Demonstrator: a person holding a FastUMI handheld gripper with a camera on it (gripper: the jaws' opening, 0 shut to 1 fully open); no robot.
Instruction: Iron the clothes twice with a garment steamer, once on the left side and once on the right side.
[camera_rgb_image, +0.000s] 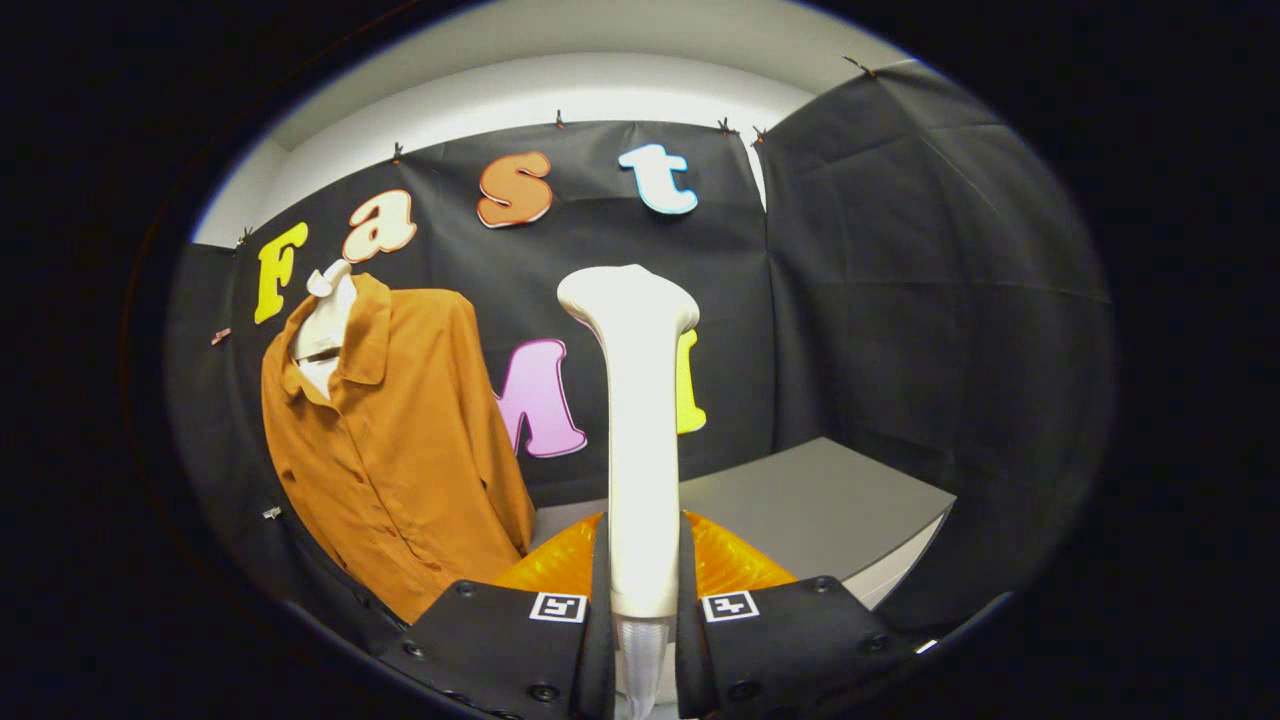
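Gripper: the gripper (642, 600) is clamped on the garment steamer (640, 420), both fingers pressing the handle's sides.
Steamer: stands upright between the fingers, its flared head at the top, well apart from the shirt.
Shirt: an orange-brown shirt (400, 440) hangs on a white mannequin bust (325, 320) at the far left, against the black cloth wall; its right edge falls free, with open room between it and the steamer.
Desk: a grey desk (830, 510) runs to the right, bare up to its near-right edge.
Orange thing: a glossy orange object (735, 565) sits just beyond the fingers, behind the steamer.
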